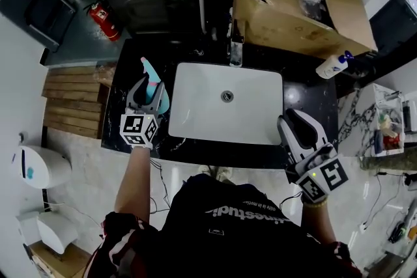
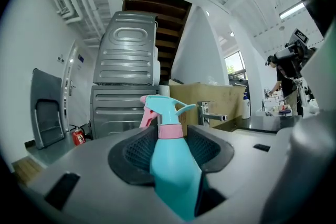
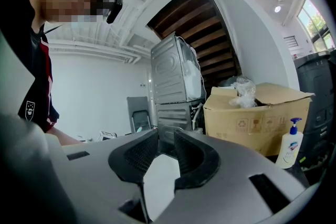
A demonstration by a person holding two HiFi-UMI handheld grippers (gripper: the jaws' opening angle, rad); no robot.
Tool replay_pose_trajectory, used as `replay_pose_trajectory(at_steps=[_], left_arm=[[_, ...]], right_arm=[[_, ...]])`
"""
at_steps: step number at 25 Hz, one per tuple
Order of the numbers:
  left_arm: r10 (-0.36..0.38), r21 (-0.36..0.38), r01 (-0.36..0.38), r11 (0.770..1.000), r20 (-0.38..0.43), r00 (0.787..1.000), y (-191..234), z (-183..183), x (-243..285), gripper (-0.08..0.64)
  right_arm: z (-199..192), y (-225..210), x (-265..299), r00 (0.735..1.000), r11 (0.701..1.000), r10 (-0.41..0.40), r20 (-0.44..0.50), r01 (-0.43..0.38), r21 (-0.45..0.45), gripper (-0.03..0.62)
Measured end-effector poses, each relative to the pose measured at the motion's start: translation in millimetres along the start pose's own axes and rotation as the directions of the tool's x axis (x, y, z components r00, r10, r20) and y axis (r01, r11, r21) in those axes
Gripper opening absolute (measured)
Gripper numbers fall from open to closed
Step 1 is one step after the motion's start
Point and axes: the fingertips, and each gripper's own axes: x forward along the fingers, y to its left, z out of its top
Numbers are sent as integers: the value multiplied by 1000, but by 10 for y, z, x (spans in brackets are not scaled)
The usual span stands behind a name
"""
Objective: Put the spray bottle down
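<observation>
The left tongs (image 2: 172, 147) are closed on a teal spray bottle (image 1: 160, 98). Their 2 dark pads press the sides of its body just below the pink collar, and its pink trigger and teal nozzle stand clear above the jaws. The bottle is upright over the left end of the black bench (image 1: 306, 101), on the narrow strip between the left rim of the white sink (image 1: 195, 94) and the bench's left edge. No view shows whether its base already touches the surface. The right tongs (image 3: 164, 152) stand a little apart with nothing between them. They are near the bench's front right corner, beside the sink's right rim. This looks like the final lowering. To do it well, keep the bottle vertical and bring it straight down until the base sits flat. Centre it on that strip, so it neither overhangs the basin nor sits close to the left edge. Open the jaws only once the bench carries the weight, and open them wide enough for both pads to clear the body. Then draw the tongs back level toward the front edge, so that neither pad drags or tips the tall, light bottle. The right tongs are best kept where they are. Further out, a tap (image 1: 236, 49) stands at the back edge, and a white pump bottle (image 1: 333, 66) stands near the back right corner.
</observation>
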Motion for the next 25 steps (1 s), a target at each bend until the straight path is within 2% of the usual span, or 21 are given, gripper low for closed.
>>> replay_pose_trajectory(at_steps=[5,13,17,25], left_arm=[[1,-9,-1,1000,-1,1000,30,-13,-44,204],[-35,30,36,999,-34,999,-48,-67,-287,204],[-44,7,45,999,-46,998,-29,-117,-398,205],[-113,-38,110,993,-102,988,-29,-162,-383,215]], right_arm=[[-22,-5,45,1000,1000,8,-2,-8,5,109],[1,101,151,1000,1000,27,3,-27,4,108],[5,181,186,999,999,39,2,-39,6,109],[27,369,236,999,999,51,4,-51,-2,109]])
